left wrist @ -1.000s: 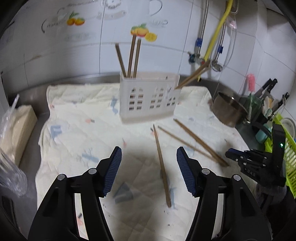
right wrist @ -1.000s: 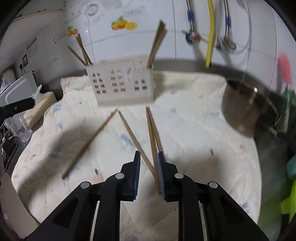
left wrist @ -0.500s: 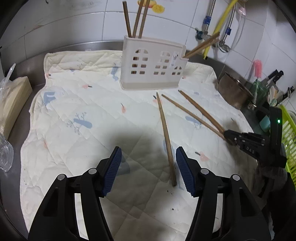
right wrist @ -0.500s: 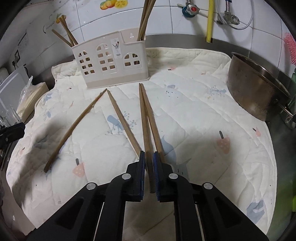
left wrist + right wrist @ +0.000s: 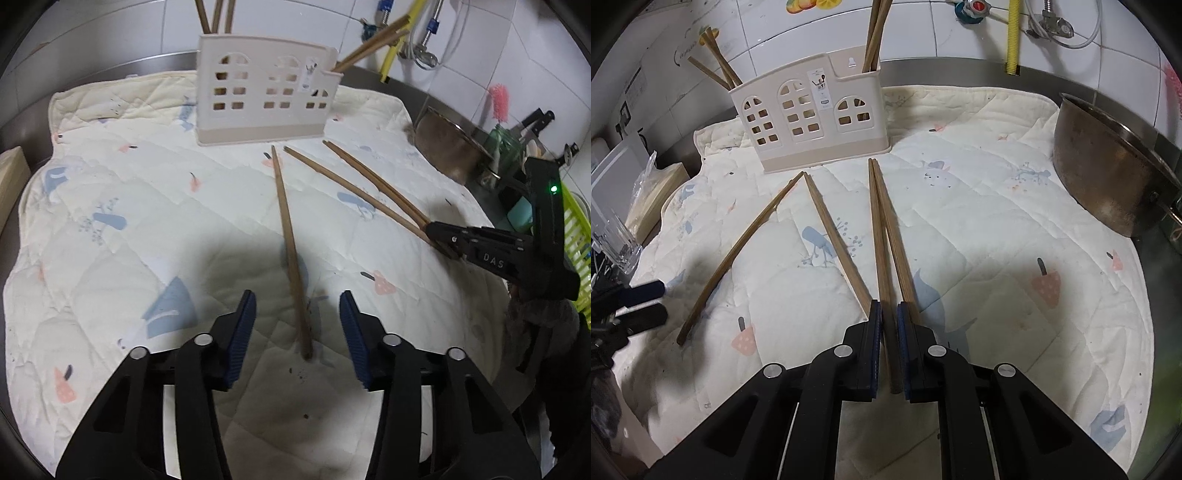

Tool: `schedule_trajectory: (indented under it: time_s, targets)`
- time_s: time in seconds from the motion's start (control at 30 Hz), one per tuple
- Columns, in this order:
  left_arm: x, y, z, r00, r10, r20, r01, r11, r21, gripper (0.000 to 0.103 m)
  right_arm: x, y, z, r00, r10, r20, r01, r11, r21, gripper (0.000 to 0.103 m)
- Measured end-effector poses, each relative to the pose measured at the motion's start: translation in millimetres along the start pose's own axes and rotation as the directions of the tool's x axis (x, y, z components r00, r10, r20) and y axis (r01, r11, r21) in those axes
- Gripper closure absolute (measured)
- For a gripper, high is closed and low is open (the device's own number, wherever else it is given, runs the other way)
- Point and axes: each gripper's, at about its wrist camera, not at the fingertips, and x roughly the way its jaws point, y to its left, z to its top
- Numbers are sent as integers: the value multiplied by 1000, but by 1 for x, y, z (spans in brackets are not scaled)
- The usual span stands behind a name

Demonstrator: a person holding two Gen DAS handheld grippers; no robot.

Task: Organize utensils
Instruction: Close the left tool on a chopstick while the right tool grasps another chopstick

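A cream utensil holder (image 5: 258, 103) (image 5: 812, 122) stands at the back of the quilted cloth (image 5: 110, 192), with several chopsticks upright in it. A lone wooden chopstick (image 5: 286, 221) lies between the fingers of my left gripper (image 5: 298, 299). Its jaws are closing, and the pads stand clear of the stick on both sides. My right gripper (image 5: 889, 310) is shut on one chopstick (image 5: 877, 240) low over the cloth. A second chopstick (image 5: 893, 243) lies right beside it and runs under the right finger. A third (image 5: 834, 240) lies just to the left. The right gripper (image 5: 434, 230) also shows at the right of the left wrist view.
A steel pot (image 5: 1108, 177) (image 5: 447, 147) sits at the cloth's right edge. A green dish rack (image 5: 576, 240) is beyond it. A drinking glass (image 5: 613, 236) and a wrapped block (image 5: 653, 195) stand at the left. Taps and a yellow hose (image 5: 1012, 37) hang on the tiled wall.
My left gripper has sunk toward the cloth and its jaws have narrowed around the lone chopstick. The right gripper has come down and shut on a chopstick.
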Motion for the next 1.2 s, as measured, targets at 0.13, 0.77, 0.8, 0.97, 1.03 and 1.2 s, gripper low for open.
schedule_trajectory:
  time_s: [0.13,0.77,0.8,0.97,1.03,1.2]
  targets:
    - [12,-1,1,1000,-8,-17,8,1000,-8,71,-1,2,0,1000,-2,9,2,1000,-5,96]
    - [32,-4,9,998,59,-31,-59,998,-1,96,-41,14,9,990,-22,140,26,999,-29,96]
    - [29,-4,10,998,55,-26,-55,999,1,96,-43,15,10,989,-21,144,25,999,-29,96]
    - [7,-4,19,999,47,22,-47,999,18,96,-55,16,12,985,-21,169,26,999,-28,96]
    - [-5,-4,25,998,40,53,-41,999,18,96,-61,17,14,983,-21,182,27,999,-28,96]
    - [-34,-3,40,991,26,130,-29,999,22,96,-78,23,24,973,-13,232,23,999,-40,97]
